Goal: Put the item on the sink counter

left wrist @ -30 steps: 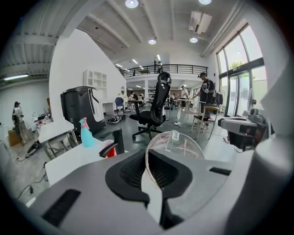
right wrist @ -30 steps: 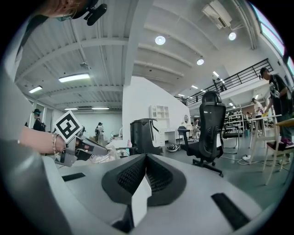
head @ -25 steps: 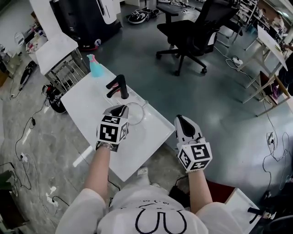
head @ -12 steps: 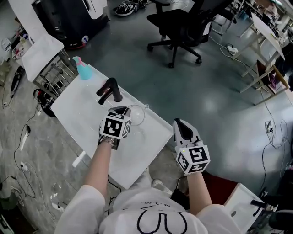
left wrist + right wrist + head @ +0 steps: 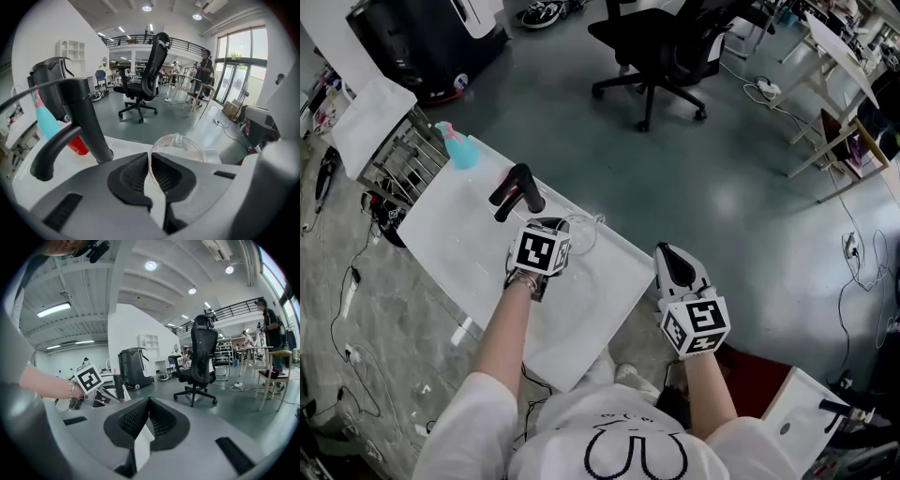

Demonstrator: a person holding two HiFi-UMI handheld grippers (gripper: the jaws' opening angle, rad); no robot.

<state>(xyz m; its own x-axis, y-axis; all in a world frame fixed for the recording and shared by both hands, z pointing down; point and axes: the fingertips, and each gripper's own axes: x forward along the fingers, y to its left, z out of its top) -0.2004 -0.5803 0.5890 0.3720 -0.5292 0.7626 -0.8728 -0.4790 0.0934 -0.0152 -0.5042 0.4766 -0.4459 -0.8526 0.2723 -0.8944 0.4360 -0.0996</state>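
Lower than a second ago, the left hand-held gripper (image 5: 551,227) has brought the clear glass bowl (image 5: 581,234) down toward the white tabletop (image 5: 469,246).
Its jaws clench the bowl's near rim, by the tabletop's far edge, just beside the black faucet (image 5: 520,187); contact with the surface is unclear. The right hand-held gripper (image 5: 669,251), clenched on nothing, hangs past the right corner.

The person wears a white short-sleeved T-shirt (image 5: 581,427) with a black line drawing on its front, and a thin bracelet (image 5: 71,389) at the left wrist. The pale grey left gripper (image 5: 551,225) and right gripper (image 5: 671,253) each have black ribbed pads (image 5: 133,418) and a cube of black-and-white square markers (image 5: 696,325).
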